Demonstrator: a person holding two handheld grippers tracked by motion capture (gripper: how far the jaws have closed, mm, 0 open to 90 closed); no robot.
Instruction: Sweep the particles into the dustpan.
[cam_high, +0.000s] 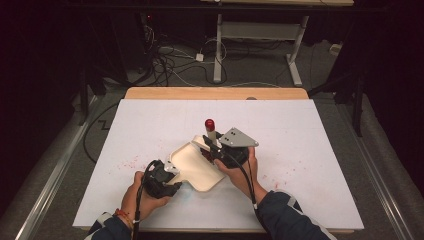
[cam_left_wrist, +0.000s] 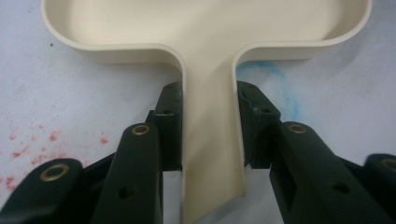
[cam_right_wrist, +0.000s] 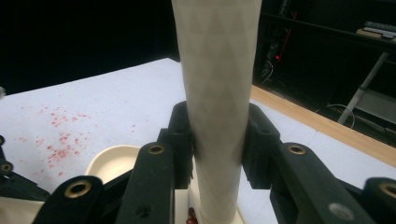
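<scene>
We see a dim room in the high view; the white table (cam_high: 300, 165) is the only well-lit surface, lit from above, and the corners fall into near black. Shadows under the hands are short and soft. In the left gripper view the cream tray (cam_left_wrist: 205, 70) is evenly lit, without glare, and the nearest black jaws are a little blurred. In the right gripper view the white tube (cam_right_wrist: 217, 93) is soft, and the background is dark and unsharp.
</scene>
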